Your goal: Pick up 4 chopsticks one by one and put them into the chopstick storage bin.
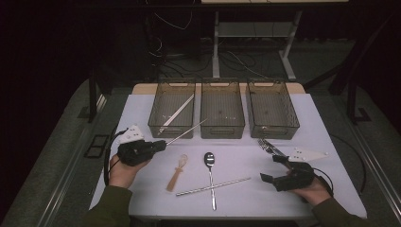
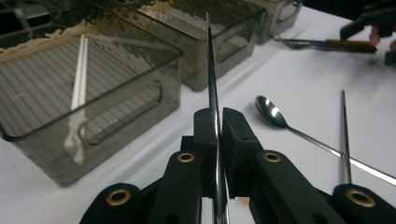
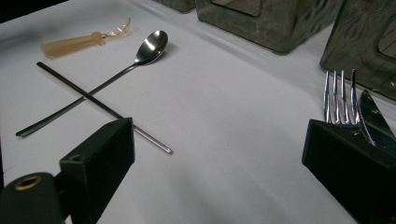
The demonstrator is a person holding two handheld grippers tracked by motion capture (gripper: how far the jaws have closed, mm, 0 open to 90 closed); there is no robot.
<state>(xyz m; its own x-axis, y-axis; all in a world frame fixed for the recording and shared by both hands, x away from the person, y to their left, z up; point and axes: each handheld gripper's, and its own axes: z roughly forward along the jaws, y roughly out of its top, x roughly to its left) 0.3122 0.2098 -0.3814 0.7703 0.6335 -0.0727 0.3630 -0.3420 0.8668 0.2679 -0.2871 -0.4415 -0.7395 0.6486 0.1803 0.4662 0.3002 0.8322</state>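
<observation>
The white table (image 1: pixel 142 113) bore three grey bins (image 1: pixel 222 113) at twelve o'clock, a spoon (image 1: pixel 209 161) crossing a metal chopstick (image 1: pixel 213 186) at centre, a plastic utensil (image 1: pixel 176 176) toward nine, a fork (image 1: pixel 267 145) toward three.

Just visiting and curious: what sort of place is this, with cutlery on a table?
Probably a lab or test room, not a kitchen: a white table under a spotlight, loose cables on the dark floor, and three see-through bins for sorting cutlery.

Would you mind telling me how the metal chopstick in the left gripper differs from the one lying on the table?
The held chopstick is clamped in the left gripper, off the table, pointing toward the left bin. The lying chopstick rests flat, crossing the spoon. Both are slim, silver metal.
</observation>
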